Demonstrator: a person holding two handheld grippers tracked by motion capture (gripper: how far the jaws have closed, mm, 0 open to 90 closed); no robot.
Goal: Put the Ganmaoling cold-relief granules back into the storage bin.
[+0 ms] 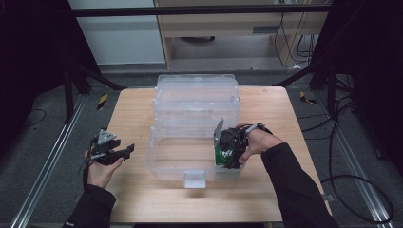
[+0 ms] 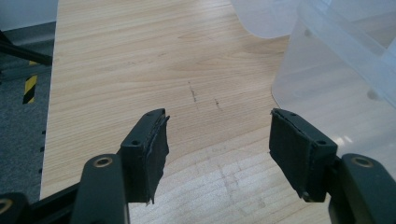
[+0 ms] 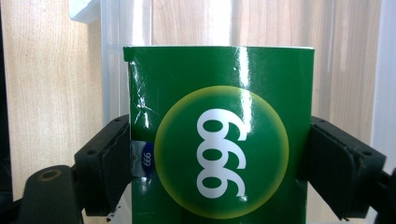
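**Green box going into the clear bin, near right corner**

We note the right gripper (image 1: 231, 151) clamped on a green box (image 3: 219, 135), its jaws pressing both narrow sides so the printed face, with a white "999" in a yellow-ringed disc, faces the camera. In the high view the box (image 1: 221, 154) sits low at the near right corner of the clear plastic bin (image 1: 164, 156), gripper pointing down over it. We judge this a top-down carry, chosen so the box can be lowered past the bin wall without tipping.

The left gripper (image 1: 124, 151) hovers over bare tabletop (image 1: 133, 118) left of the bin, jaws wide apart with nothing between them; we judge it is waiting clear.

Hard to make out: whether the box already rests on the bin floor or hangs above it. Its lower edge is cut off in the right gripper view, and glare on the transparent walls blurs them. A dent creases the box's upper left corner.
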